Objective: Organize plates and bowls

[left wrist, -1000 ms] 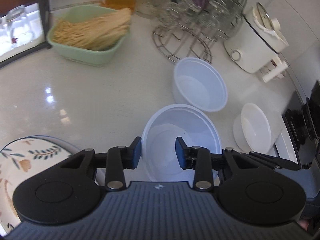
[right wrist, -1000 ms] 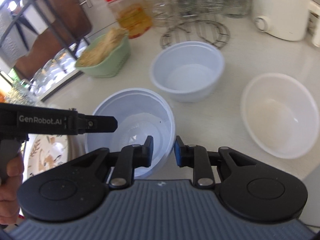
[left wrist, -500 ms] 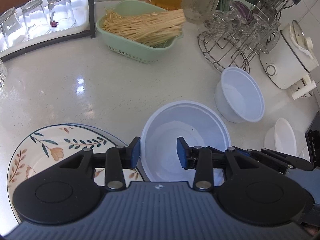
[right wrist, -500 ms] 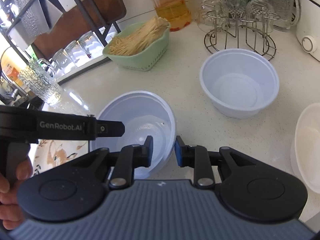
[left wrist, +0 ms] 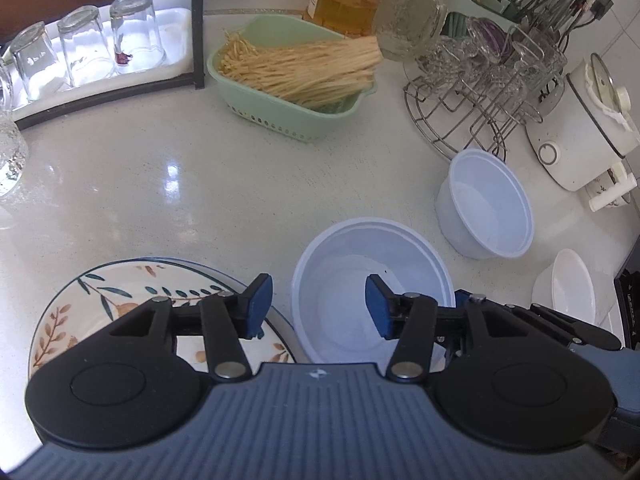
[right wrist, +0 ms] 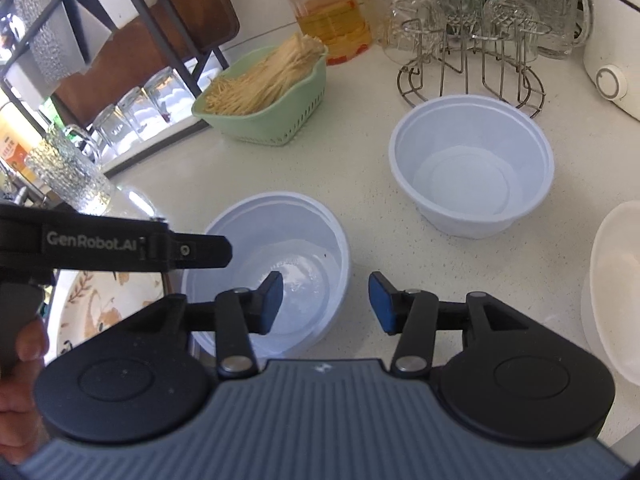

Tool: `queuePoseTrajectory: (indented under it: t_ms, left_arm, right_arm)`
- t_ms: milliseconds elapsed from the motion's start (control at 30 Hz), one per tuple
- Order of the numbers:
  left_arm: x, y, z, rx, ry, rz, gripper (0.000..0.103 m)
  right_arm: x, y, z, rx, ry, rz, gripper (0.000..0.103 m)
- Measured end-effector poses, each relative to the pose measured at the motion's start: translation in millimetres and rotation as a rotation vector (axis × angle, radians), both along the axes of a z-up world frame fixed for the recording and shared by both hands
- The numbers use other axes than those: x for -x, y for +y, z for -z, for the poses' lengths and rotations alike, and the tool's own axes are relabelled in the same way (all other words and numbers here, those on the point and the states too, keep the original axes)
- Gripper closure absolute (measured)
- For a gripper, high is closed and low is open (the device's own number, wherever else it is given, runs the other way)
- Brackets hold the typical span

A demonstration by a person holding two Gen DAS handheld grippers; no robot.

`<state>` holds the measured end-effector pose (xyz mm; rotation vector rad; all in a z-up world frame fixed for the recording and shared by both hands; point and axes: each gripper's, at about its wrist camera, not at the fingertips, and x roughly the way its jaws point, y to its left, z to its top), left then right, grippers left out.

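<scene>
A pale blue plastic bowl (left wrist: 372, 264) stands on the white counter beside a floral plate (left wrist: 80, 300). My left gripper (left wrist: 318, 306) straddles the bowl's left rim, its jaws opening and the pads clear of the rim. My right gripper (right wrist: 326, 302) straddles the same bowl's (right wrist: 280, 256) right rim, jaws opening too, with nothing pressed. A finger of the left gripper (right wrist: 180, 250) reaches over the bowl from the left. A second pale blue bowl (right wrist: 472, 176) stands further right. A cream bowl (right wrist: 616, 280) sits at the right edge.
A green basket of dry noodles (left wrist: 296, 80) and a wire rack of glasses (left wrist: 480, 92) stand behind. Upturned glasses (left wrist: 84, 48) sit on a tray at the back left, and a white cooker (left wrist: 580, 132) at the right. A person's hand (right wrist: 16, 364) holds the left gripper.
Both grippers' jaws have widened; the right one, narrow around the bowl's rim before, now stands apart from it. The left view has swung, showing more of the plate.
</scene>
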<state>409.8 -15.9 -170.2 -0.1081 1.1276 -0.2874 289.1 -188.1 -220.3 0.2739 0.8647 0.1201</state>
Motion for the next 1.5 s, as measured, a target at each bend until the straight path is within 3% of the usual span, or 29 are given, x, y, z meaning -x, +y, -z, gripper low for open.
queuePoseTrajectory:
  t_ms: [500,767,967,1133,1500]
  left_arm:
    - [28,23,-45,0.005,-0.08,-0.072,0.045]
    - [50,36,-82,-0.056,-0.17,-0.045,0.045]
    - [60,55,-104,-0.034,-0.202,-0.01,0.045]
    - [71,69,-109,-0.048,-0.234,0.016,0.045]
    - [104,88,-112,0.019,-0.27,0.057,0.045]
  right_arm:
    - [23,-6,-45,0.043,-0.108,-0.036,0.052]
    - [38,-1,-68,0.042,-0.151,-0.035,0.052]
    - [52,14,-86,0.049,-0.176,0.03,0.052]
    - [64,32,-91,0.064,-0.189,0.047,0.052]
    - [101,51,-94,0.101,-0.187,0.095,0.053]
